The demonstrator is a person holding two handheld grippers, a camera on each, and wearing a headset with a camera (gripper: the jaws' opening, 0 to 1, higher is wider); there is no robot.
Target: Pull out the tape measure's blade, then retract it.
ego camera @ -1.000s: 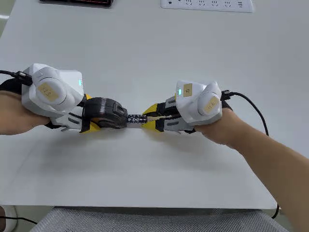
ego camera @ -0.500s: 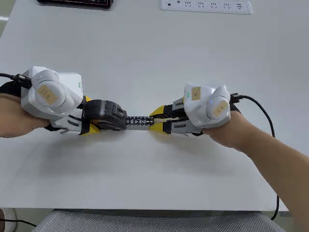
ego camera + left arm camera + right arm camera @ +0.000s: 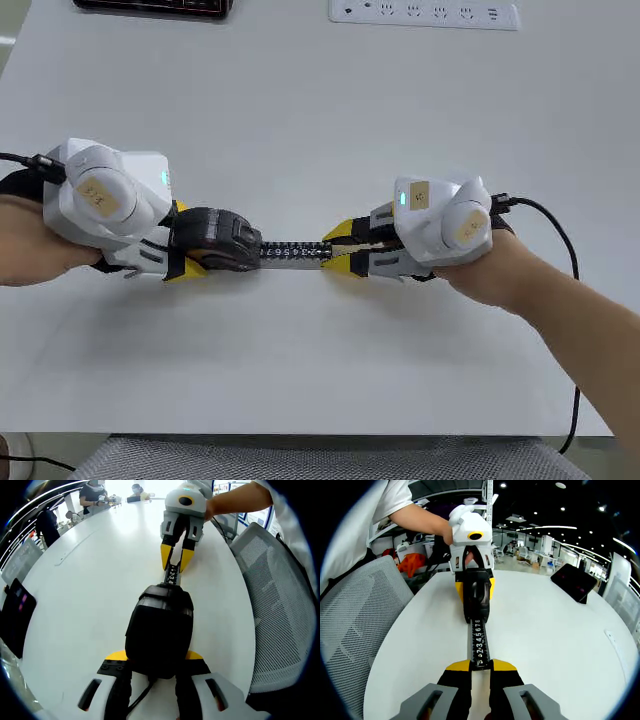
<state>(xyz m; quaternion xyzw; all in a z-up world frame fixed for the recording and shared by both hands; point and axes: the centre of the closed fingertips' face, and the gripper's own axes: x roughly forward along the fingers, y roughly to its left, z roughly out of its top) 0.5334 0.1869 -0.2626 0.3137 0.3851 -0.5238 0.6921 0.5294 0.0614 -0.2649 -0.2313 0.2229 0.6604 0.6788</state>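
A black tape measure case (image 3: 216, 238) sits just above the white table, with my left gripper (image 3: 190, 250) shut on it; in the left gripper view the case (image 3: 160, 627) rests between the yellow-tipped jaws. Its dark blade (image 3: 293, 251) with white numbers runs right to my right gripper (image 3: 340, 250), which is shut on the blade's end. In the right gripper view the blade (image 3: 479, 642) stretches from my jaws to the case (image 3: 475, 597). The right gripper (image 3: 175, 560) appears at the top of the left gripper view.
A white power strip (image 3: 424, 13) lies at the table's far edge, and a dark flat device (image 3: 155, 6) sits at the far left. A mesh chair (image 3: 300, 458) stands below the table's near edge. A cable (image 3: 555, 240) trails from the right gripper.
My right gripper has moved right with the blade's end, and more of the blade now shows between the case and the jaws. The left gripper and case have stayed put.
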